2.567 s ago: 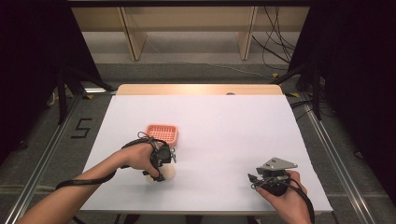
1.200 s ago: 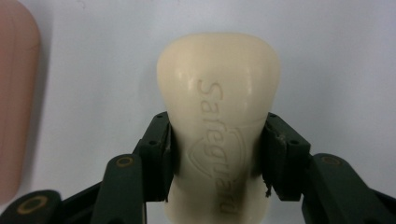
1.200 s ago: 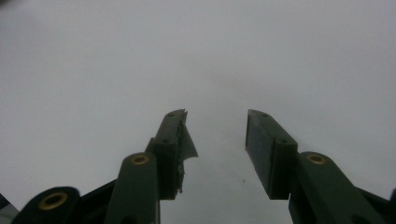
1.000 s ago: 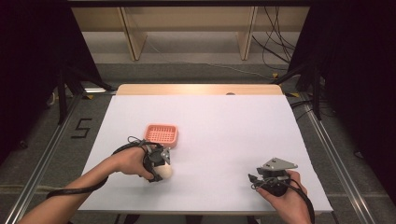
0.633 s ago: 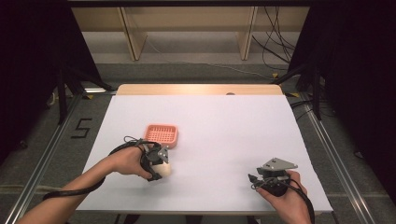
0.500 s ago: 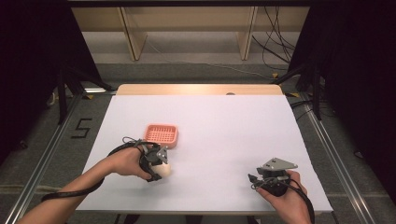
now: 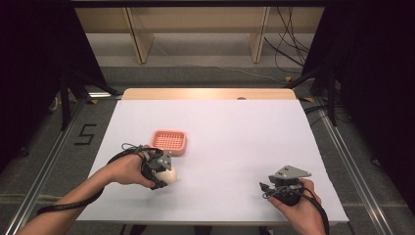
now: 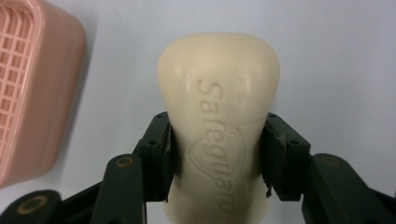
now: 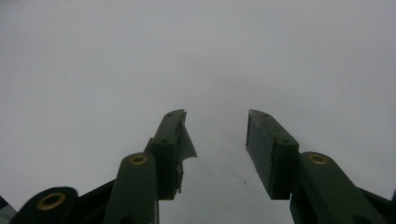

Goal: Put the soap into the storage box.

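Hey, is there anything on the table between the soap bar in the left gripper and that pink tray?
Nothing visible. The left gripper is shut on the soap bar, and the pink tray sits just beyond it, with a bare strip of white table between them. The tray looks empty.

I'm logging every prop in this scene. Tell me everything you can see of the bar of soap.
The bar of soap is cream-white, smooth and waxy-looking, with rounded corners and a pinched waist. "Safeguard" and a shield outline are pressed into its upper face. The left tongs are shut on its waist, one black jaw against each side. It sits near the table's front left, just in front of the pink slotted dish, not touching it. Whether it rests on the table is unclear.
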`<control>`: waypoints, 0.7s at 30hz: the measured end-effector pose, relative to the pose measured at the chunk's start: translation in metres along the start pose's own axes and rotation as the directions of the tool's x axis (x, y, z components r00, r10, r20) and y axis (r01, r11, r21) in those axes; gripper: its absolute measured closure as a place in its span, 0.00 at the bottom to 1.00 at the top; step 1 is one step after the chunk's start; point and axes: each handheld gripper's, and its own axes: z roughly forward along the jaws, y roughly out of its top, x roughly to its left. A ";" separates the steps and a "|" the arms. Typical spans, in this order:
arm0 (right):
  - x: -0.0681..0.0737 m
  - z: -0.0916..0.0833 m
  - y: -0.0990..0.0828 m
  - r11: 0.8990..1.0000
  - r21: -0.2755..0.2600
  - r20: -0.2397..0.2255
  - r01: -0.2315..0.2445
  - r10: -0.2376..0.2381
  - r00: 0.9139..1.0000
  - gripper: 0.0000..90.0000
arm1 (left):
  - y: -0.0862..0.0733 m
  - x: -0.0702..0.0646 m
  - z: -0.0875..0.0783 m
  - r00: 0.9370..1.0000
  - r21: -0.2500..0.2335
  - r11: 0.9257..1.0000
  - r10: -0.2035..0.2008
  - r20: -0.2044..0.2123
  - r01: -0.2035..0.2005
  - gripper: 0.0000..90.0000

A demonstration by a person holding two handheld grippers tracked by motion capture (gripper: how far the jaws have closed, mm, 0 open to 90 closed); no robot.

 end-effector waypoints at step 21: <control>-0.001 0.000 0.001 1.000 -0.013 0.002 0.017 -0.017 1.000 0.64 | -0.003 0.000 -0.005 1.000 -0.086 0.996 -0.026 -0.016 0.025 0.55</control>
